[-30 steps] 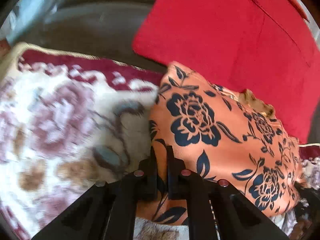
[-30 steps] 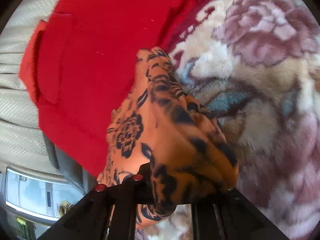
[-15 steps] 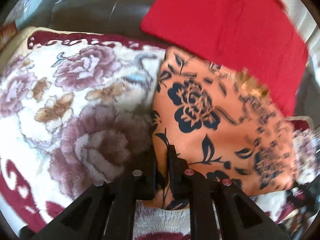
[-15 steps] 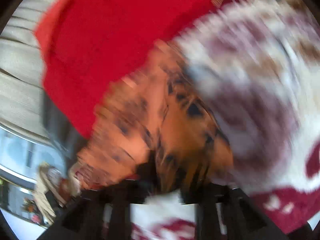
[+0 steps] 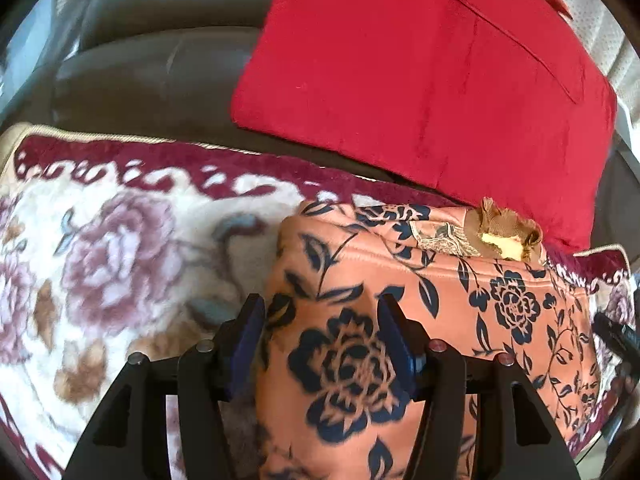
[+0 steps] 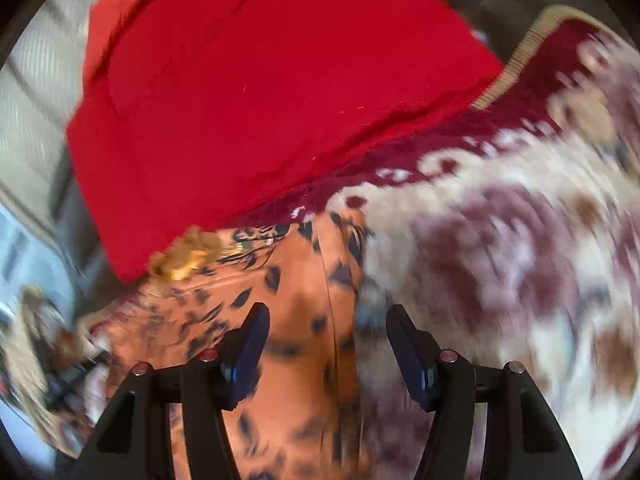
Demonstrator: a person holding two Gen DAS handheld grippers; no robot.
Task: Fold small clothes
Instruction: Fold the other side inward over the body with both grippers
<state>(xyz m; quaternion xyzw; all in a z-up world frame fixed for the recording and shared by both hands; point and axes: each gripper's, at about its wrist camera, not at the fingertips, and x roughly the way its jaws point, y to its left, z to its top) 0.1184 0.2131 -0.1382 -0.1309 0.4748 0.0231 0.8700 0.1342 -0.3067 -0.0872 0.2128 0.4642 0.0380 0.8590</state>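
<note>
Jaws of left gripper and right gripper just opening, standing wide, gripping nothing. Orange floral garment lying folded near blanket far edge, against red cushion. Risking snagging cloth while withdrawing, undoing fold.

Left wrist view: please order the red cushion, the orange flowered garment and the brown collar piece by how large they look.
1. red cushion
2. orange flowered garment, though it lies nearer the camera, so this order is unsure
3. brown collar piece, clearly smallest
</note>
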